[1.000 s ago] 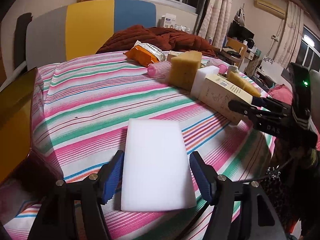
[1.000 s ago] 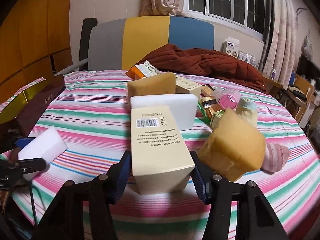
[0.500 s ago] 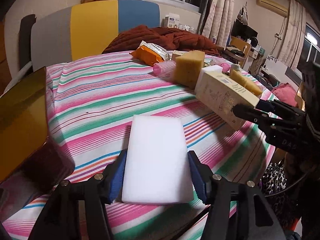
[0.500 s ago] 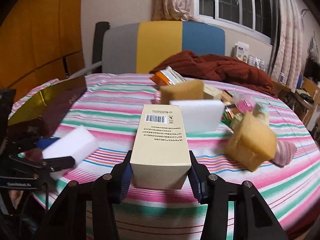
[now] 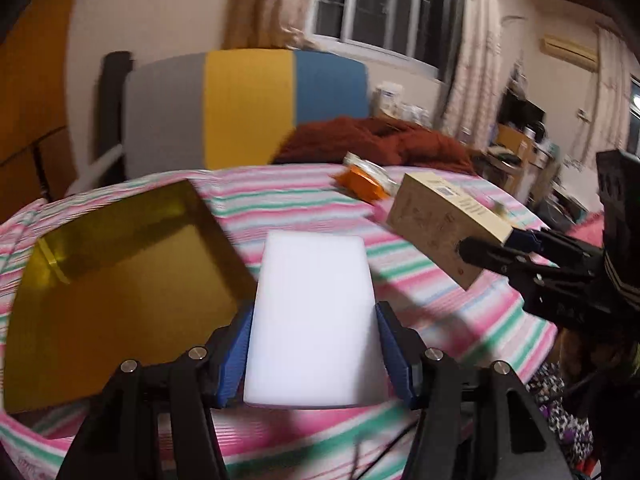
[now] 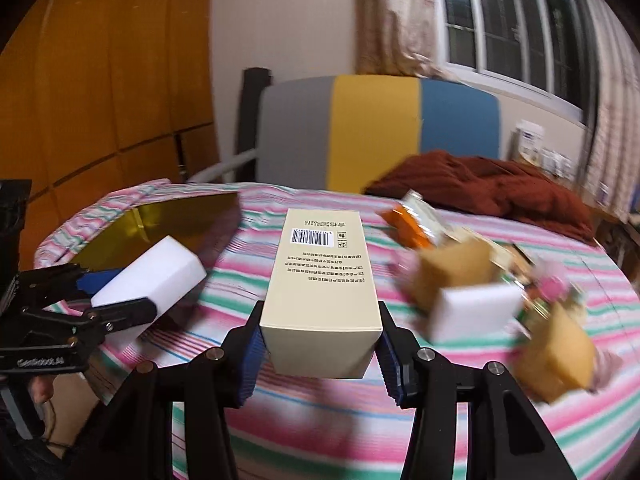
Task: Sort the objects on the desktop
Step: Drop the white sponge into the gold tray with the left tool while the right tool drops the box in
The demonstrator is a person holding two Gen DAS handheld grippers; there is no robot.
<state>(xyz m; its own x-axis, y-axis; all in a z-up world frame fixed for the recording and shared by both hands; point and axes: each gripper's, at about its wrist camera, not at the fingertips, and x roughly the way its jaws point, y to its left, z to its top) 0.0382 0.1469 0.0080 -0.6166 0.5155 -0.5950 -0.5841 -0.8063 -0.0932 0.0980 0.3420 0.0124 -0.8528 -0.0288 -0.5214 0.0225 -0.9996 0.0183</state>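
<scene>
Left wrist: white sponge point(image 5: 312, 316) lifted since earlier, now beside gold tray point(image 5: 116, 276).

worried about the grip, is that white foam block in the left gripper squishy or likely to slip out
The white foam block looks like soft sponge, probably light and compressible. The left gripper clamps its long sides without visible denting, so the squeeze seems gentle. Most of it juts forward unsupported, so it may wobble.

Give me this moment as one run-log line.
left gripper: shut on white sponge, lifted | right gripper: shut on beige box, lifted | gold tray: beside sponge
</scene>
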